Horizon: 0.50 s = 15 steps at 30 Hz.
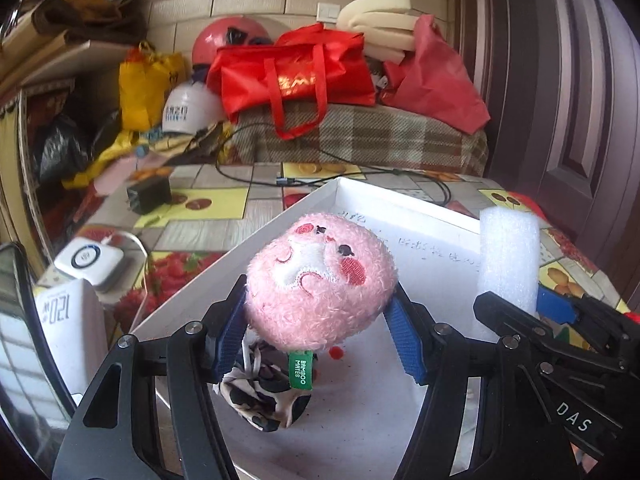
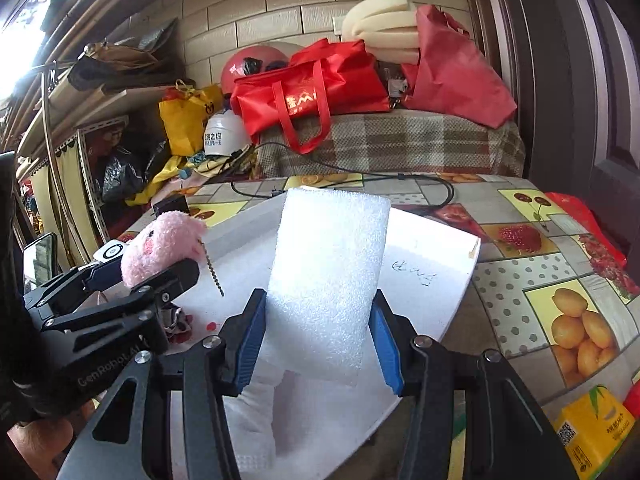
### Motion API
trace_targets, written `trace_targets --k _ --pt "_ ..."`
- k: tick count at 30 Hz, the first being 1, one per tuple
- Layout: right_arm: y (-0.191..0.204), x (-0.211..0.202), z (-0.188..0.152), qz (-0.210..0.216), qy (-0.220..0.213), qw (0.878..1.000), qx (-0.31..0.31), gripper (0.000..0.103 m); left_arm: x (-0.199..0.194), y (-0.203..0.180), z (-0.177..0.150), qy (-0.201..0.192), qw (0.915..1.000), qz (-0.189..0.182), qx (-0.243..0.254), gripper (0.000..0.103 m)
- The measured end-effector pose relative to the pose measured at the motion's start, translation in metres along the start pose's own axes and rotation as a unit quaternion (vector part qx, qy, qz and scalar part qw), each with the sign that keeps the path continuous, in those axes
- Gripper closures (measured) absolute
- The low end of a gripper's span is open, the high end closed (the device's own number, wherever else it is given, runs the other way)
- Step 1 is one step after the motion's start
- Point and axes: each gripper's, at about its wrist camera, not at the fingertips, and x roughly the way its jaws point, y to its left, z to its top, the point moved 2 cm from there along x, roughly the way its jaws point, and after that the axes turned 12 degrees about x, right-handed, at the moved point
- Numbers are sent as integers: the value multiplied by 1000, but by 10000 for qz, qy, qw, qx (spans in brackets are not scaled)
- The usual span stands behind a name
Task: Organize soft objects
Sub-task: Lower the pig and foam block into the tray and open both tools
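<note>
Plainly, both tools are loaded and held over the white box lid (image 1: 280, 224) that lies on the fruit-patterned counter (image 2: 532, 264); the lid looks to be the collecting place, which would explain why both soft things hang above it and not off to the side.

The left tool (image 1: 318, 320) pinches the pink plush toy (image 1: 320, 280) between its blue pads, one pad (image 1: 230, 332) pressed into each flank so the fur bulges round them; the grip sits low on the body, leaving the stitched face turned up and the green label (image 1: 300, 370) dangling beneath. Below it, on the lid floor, rests a black-and-white cloth pouch (image 1: 260, 400), and a small red spot (image 1: 336, 353) lies just beside that; whether the plush touches the pouch I cannot tell.

The right tool (image 2: 316, 340) is closed on the white foam block (image 2: 332, 280), gripping its lower part so that most of the block stands upright ahead of the fingers; foam is light and stiff enough to stand so held without drooping. Under it, a folded white cloth (image 2: 256, 412) lies on the lid.

The two tools are near each other, side by side, so lowering one could brush the other; setting the plush down clear of the pouch seems the likely next care.
</note>
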Motion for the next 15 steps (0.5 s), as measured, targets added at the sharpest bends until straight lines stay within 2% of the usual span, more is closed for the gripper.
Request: trace_targets --k 5,7,8,9,10,11,12,15 --pt "-3 6 0 7 202 9998 80 51 10 -6 1 274 9995 30 125 38" --pt "-3 5 -1 3 211 9997 78 49 8 -7 1 262 9995 108 147 32" --pt "-3 5 0 -10 197 9998 61 37 6 -7 0 225 9995 145 137 29" --pt "-2 4 -1 -29 182 9998 37 32 5 -4 0 205 9996 200 83 26" --pt "-3 3 0 -68 158 9998 68 25 5 0 -1 203 9995 234 2 18" --pt "-5 3 1 -74 149 9998 122 22 5 3 -2 214 9995 235 -92 9" --pt "-8 3 1 -49 152 9997 178 18 5 6 -2 225 9993 261 -147 6" --pt "-9 1 2 -63 112 9996 237 13 1 9 -2 155 9991 333 -191 4"
